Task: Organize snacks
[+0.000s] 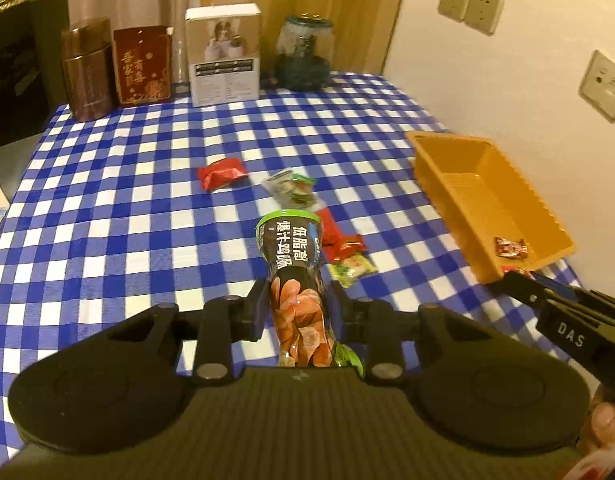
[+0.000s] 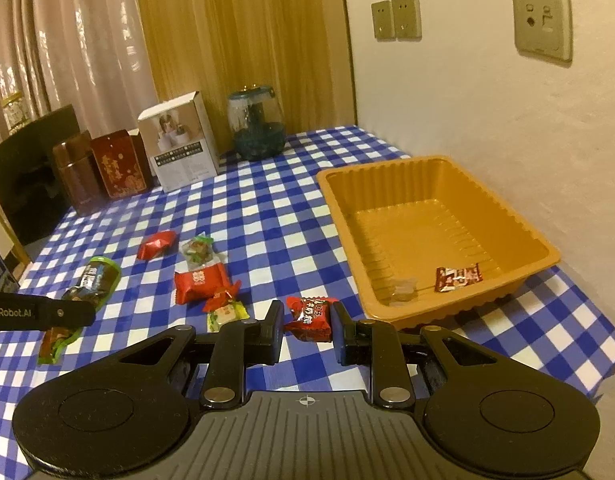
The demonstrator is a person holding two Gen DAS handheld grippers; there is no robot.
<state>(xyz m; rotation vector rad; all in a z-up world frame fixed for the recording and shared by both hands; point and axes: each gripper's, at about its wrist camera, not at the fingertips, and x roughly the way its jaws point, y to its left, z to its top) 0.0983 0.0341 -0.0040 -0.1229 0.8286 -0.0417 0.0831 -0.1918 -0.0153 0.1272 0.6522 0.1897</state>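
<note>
Black two-finger left gripper (image 1: pixel 295 300), low centre of its view and tilted down over the blue-and-white checked tablecloth (image 1: pixel 127 184), is clamped on a long dark green-edged snack packet (image 1: pixel 293 276) printed "低脂" in white. Right gripper (image 2: pixel 307 326), lower centre, pinches a small red wrapped candy (image 2: pixel 309 318) beside the orange plastic tray (image 2: pixel 503 208); the gripper bodies read "DAS" and "enRobot.AI".
</note>
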